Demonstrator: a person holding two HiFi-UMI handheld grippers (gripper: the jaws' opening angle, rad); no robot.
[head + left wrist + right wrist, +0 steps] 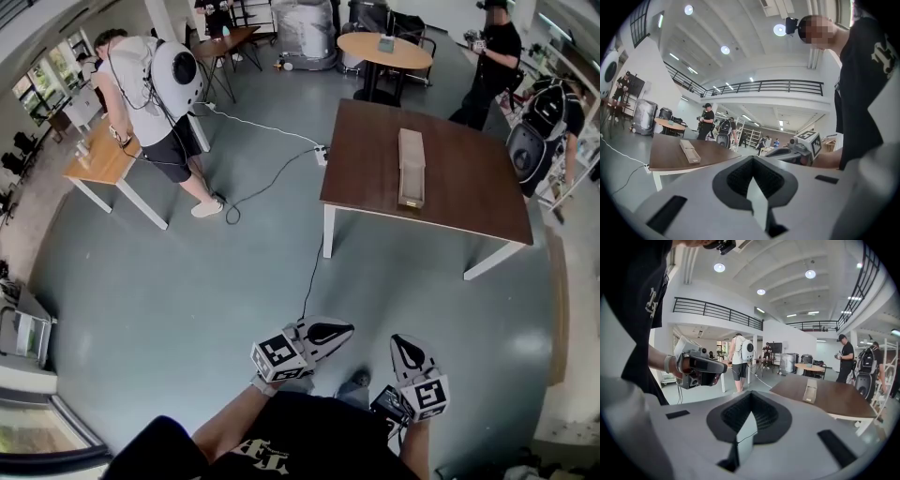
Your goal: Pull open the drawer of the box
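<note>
left hand-held gripper (345,329) and right hand-held gripper (405,341) both closed tight, far from the box (411,167).

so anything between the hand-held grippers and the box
Nothing visible blocks the way. Only floor, with a thin cable lying on it, separates the left hand-held gripper and right hand-held gripper from the table bearing the box.

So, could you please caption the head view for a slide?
Left gripper and right gripper, both shut and empty, face the box on the brown table.
</note>
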